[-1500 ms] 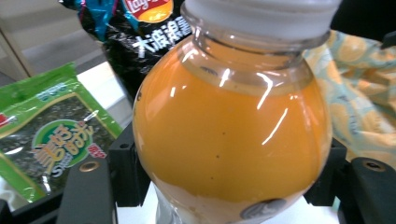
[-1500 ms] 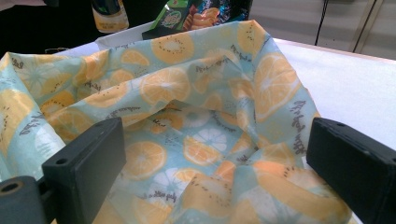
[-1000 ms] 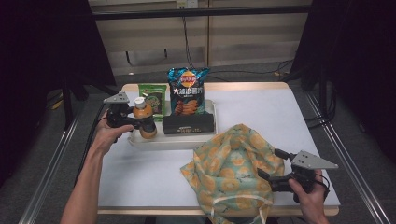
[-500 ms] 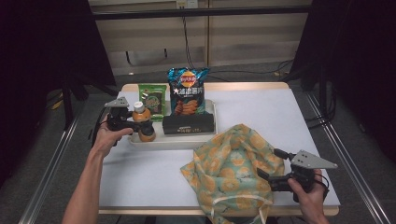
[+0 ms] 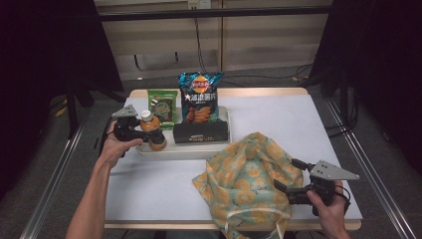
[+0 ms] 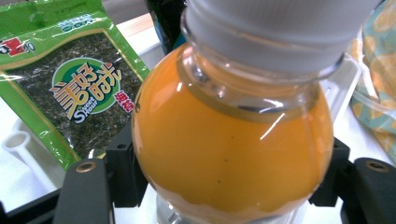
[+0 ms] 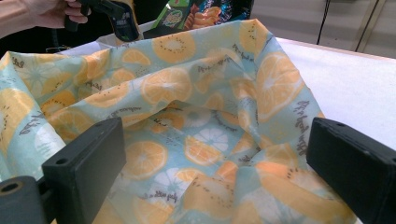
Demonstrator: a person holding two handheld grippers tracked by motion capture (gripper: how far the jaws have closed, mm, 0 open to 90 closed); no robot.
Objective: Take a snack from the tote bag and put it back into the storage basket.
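- Bottle (image 5: 153, 130) of orange drink is standing on the tray's (image 5: 179, 150) left end, just in front of the seaweed pack (image 5: 162, 105).
- Left hand-held gripper (image 5: 144, 133) is clamping the bottle's round body, both jaws pressing its sides; compared with a second ago the bottle has barely shifted, so the lift is probably only beginning.
- Right hand-held gripper (image 5: 287, 175) is waiting with jaws spread at the fruit-print bag (image 5: 246, 181), right of the tray, pinching nothing.
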